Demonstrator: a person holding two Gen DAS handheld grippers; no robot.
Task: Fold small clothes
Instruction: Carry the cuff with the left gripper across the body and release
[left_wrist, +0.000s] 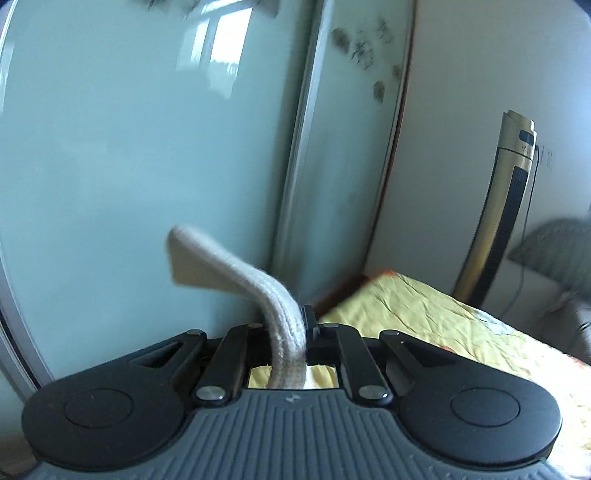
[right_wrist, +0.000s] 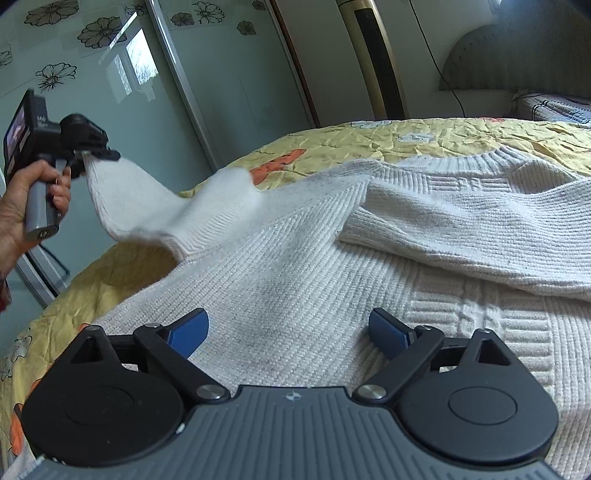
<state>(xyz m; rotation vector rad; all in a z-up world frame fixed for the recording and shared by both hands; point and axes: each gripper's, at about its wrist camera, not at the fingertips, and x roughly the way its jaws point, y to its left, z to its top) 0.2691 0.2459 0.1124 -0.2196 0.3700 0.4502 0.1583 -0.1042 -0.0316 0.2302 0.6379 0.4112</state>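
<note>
A white knitted sweater (right_wrist: 303, 266) lies spread on a bed covered by a crinkled yellow bedspread (right_wrist: 369, 136) with orange and white patterns. One sleeve (right_wrist: 461, 229) is folded across the chest, below the ribbed collar. The other sleeve (right_wrist: 155, 199) is lifted off the bed to the left, blurred along its length, and its cuff end is pinched in the left tool (right_wrist: 90, 153), which a bare hand (right_wrist: 26, 206) holds by its grey handle. In the left wrist view the left tool (left_wrist: 304, 332) has its jaws drawn together on the ribbed cuff (left_wrist: 236, 273); the cuff pokes up past them and bends over to the left, and the fabric hides the pads themselves. Below the linkage only a slit of yellow bedspread shows, the rest of the sweater being out of that view. The right tool (right_wrist: 289, 334) hovers just above the sweater's body with its blue pads (right_wrist: 190, 332) spread wide and nothing between them; whether they touch the knit cannot be told. Behind the bed stands a frosted glass sliding door (right_wrist: 122, 92) printed with flower outlines, reflecting a window. A gold and black tower appliance (left_wrist: 498, 210) stands by the wall, its top cut off in the right wrist view. A grey rounded headboard (right_wrist: 513, 59) shows at the upper right, and a patterned pillow (right_wrist: 554, 107) is cut by the frame edge.
</note>
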